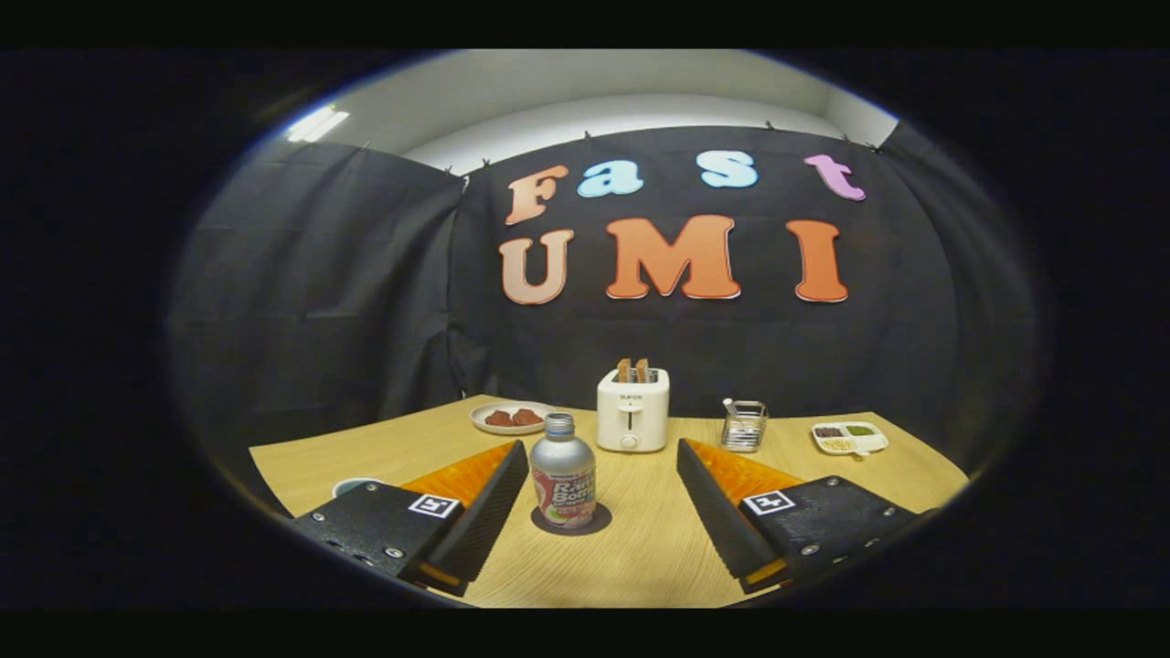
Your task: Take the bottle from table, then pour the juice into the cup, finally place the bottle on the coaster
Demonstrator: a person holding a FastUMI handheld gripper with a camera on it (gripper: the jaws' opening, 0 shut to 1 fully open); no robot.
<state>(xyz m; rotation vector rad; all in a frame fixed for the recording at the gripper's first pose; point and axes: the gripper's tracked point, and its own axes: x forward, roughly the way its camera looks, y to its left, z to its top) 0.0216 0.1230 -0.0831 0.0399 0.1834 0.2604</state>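
A silver bottle with a red and white label stands upright on a dark round coaster on the wooden table. My gripper is open, its two fingers spread wide to either side of the bottle without touching it. The bottle is nearer the left finger. Behind the left finger, a small part of a cup's rim peeks out, mostly hidden.
A white toaster with two slices of bread stands beyond the bottle. To its left is a plate with brown food, to its right a wire holder and a white divided dish. Black cloth walls close the booth behind.
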